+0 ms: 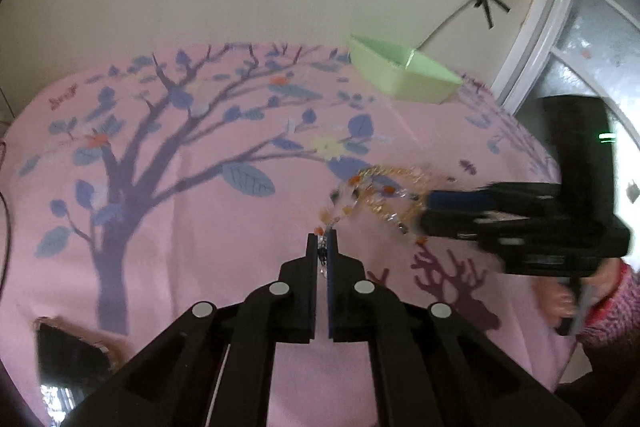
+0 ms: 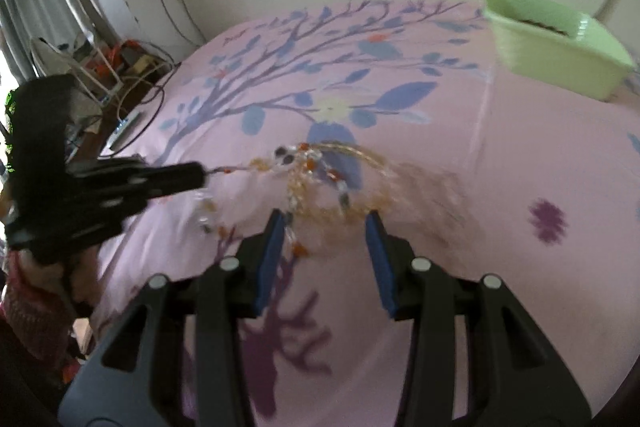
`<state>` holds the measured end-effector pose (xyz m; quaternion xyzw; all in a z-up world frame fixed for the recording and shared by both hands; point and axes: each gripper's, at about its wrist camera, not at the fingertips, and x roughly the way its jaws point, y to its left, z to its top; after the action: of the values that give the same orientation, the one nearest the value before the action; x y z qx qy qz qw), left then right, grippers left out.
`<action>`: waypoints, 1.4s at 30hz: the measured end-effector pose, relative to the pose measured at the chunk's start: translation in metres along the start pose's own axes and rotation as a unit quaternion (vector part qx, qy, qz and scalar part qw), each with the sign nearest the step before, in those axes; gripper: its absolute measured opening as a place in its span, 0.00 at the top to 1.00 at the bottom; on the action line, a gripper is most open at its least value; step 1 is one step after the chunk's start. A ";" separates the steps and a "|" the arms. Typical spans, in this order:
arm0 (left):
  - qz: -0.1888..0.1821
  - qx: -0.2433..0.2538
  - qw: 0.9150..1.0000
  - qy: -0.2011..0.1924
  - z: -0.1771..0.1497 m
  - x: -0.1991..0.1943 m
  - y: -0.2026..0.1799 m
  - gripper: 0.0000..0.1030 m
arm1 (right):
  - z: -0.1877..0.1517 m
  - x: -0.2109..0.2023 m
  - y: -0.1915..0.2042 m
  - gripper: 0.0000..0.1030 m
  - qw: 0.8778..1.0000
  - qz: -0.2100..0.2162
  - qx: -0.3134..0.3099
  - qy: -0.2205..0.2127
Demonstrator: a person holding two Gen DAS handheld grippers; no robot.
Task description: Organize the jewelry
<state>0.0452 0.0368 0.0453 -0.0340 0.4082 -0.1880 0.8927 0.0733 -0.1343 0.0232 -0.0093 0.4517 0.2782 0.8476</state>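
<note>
Pink bedsheet (image 1: 200, 267) under tangled jewelry (image 2: 320, 179)

Soft, even daylight; strong fisheye bending and dark corners in both views.

Light is admitted through the window (image 1: 592, 39), where the panes are washed out by glare. Only faint shadows are cast on the pink bedspread (image 1: 192, 259). The jewelry (image 2: 320, 183) is smeared by motion blur, as is the green box (image 2: 556, 43). Straight edges are curved toward the rims, and a mild overall softness is seen.
</note>
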 end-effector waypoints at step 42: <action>-0.026 0.122 0.982 -0.138 0.016 -0.018 -0.109 1.00 | 0.069 -0.219 0.068 0.95 0.973 0.073 -0.089 -0.199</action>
<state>0.0125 -0.0594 0.0921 0.0389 0.2538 -0.2535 0.9326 -0.0023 -0.1596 0.2489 0.0039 0.2463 0.3752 0.8936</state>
